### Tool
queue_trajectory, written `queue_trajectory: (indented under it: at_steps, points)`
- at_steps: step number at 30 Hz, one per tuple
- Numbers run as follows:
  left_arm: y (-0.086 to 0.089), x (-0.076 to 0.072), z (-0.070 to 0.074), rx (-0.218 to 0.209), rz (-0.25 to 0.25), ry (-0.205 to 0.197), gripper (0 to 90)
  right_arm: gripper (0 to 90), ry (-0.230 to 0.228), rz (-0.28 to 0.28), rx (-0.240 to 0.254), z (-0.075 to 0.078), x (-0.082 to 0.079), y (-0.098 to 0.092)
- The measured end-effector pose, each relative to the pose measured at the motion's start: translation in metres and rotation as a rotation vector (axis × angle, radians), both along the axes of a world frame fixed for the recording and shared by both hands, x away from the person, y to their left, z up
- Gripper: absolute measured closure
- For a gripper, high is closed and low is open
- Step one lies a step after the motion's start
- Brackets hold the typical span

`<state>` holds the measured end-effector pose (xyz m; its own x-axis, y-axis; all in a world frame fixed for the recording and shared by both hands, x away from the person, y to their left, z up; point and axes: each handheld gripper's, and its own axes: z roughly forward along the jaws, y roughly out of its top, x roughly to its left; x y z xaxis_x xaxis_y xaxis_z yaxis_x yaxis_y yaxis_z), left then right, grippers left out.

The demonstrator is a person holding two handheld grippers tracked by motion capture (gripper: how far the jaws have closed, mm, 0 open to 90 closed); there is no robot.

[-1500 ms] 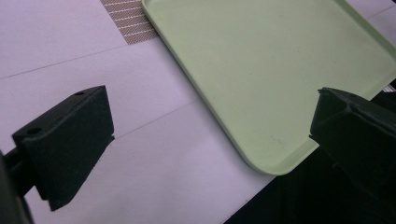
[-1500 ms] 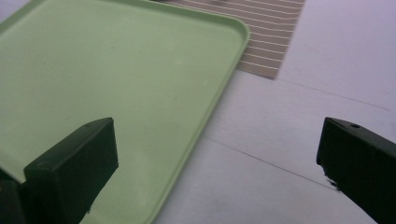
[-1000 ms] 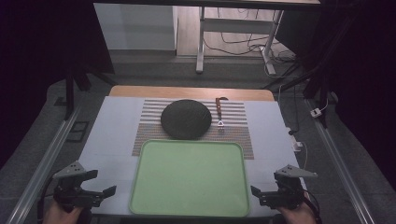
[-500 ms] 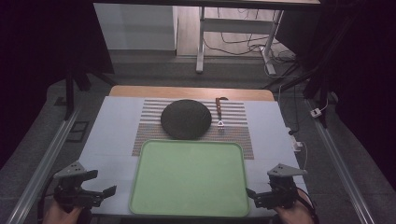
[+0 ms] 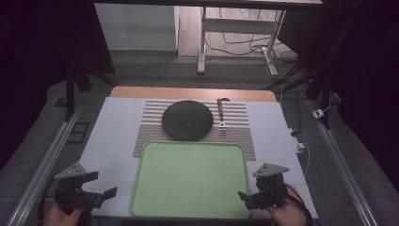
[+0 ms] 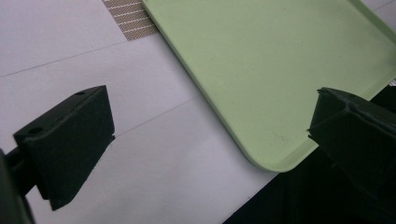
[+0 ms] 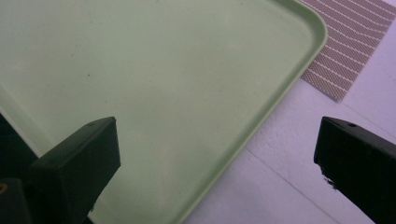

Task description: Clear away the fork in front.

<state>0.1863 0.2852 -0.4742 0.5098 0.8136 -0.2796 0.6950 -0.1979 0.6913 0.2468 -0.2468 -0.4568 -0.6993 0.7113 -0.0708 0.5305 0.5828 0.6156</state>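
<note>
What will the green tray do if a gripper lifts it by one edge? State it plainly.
The green tray is broad, shallow and empty, so it probably feels light but may tilt or sag from a single-edge grip. Its smooth surface and thin raised rim suggest the jaws could slip, so a grip across the rim looks safer. It lies flat on the white table, so a push would likely slide it.

The high view is dim and grainy, its surroundings sinking into black while soft overhead light falls evenly on the bench, and the two gripper views are brighter, with near jaws slightly blurred and faint shadows.
</note>
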Motion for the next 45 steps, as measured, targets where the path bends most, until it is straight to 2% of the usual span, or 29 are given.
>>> queue_trajectory:
  at_steps: [3,4,5,10,16,20,21,26,29,35,38,41,45]
  points:
    - [0.0,0.0,0.0,-0.001,0.0,0.001,0.0,0.8,-0.014,0.027,-0.051,-0.004,0.004,0.01]
    - [0.0,0.0,0.0,-0.002,0.001,0.002,0.0,0.8,-0.014,0.027,-0.051,-0.004,0.004,0.01]
    - [0.0,0.0,0.0,-0.001,0.001,0.002,0.0,0.8,-0.025,0.038,-0.079,-0.005,0.005,0.015]
    - [0.0,0.001,0.0,-0.001,0.001,0.004,0.0,0.7,-0.038,0.058,-0.113,-0.007,0.009,0.024]
    - [0.0,0.001,0.0,-0.002,0.002,0.007,0.0,0.7,-0.049,0.121,-0.181,-0.011,0.016,0.039]
    - [0.001,0.001,0.0,-0.002,0.002,0.008,0.0,0.7,-0.057,0.137,-0.209,-0.014,0.02,0.045]
    - [0.001,0.001,0.0,-0.002,0.002,0.008,0.0,0.7,-0.061,0.146,-0.235,-0.015,0.022,0.049]
    - [0.001,0.001,-0.001,-0.004,0.003,0.011,0.0,0.6,-0.069,0.163,-0.282,-0.019,0.027,0.059]
    - [0.001,0.001,-0.001,-0.005,0.002,0.012,0.0,0.7,-0.084,0.17,-0.297,-0.02,0.029,0.062]
    - [0.001,0.001,-0.001,-0.003,0.001,0.014,0.0,0.7,-0.135,0.199,-0.354,-0.022,0.038,0.074]
    - [0.001,0.001,-0.001,-0.005,0.001,0.014,0.0,0.7,-0.167,0.214,-0.406,-0.024,0.045,0.081]
    - [0.001,0.002,-0.001,-0.005,0.001,0.014,0.0,2.1,-0.185,0.218,-0.43,-0.026,0.049,0.084]
    - [0.001,0.002,-0.001,-0.004,-0.001,0.014,0.0,7.6,-0.243,0.232,-0.493,-0.027,0.06,0.092]
